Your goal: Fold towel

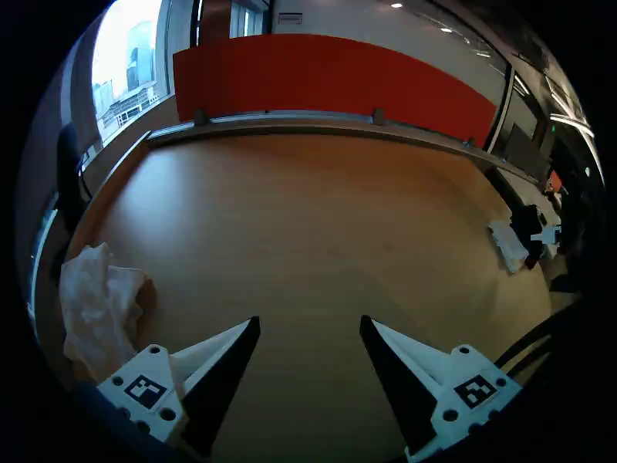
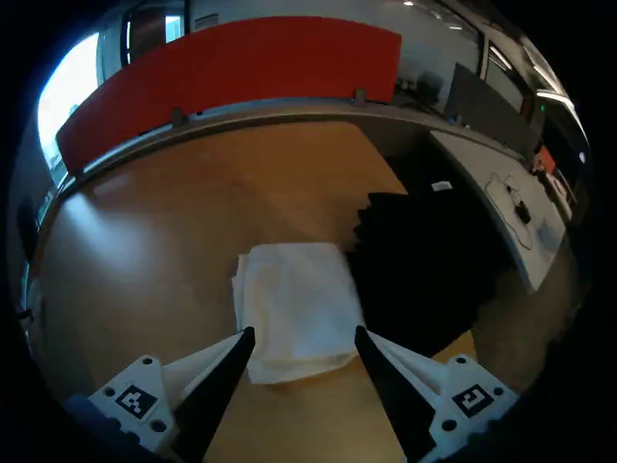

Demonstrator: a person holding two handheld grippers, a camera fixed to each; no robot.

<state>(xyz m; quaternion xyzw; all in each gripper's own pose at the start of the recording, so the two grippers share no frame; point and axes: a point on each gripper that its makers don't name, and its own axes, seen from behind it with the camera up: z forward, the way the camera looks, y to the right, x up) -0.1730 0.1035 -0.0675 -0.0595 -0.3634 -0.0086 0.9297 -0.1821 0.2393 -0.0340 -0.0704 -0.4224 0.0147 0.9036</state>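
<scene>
The right gripper point(image 2: 303, 333) was open and empty, just before the near edge of the folded towel point(image 2: 297, 305), which lay at the right edge of the table point(image 2: 146, 231). The left gripper point(image 1: 309, 320) was open as well; a crumpled towel point(image 1: 96, 305) lay at the table's left edge. To fold that one well, I think each gripper should pinch one corner and spread it flat first. Both grippers were tilted down, low over the wood.

gripper views: low over desk point(image 1: 308, 216), tilted down | shared: red partition point(image 1: 324, 77)
</scene>
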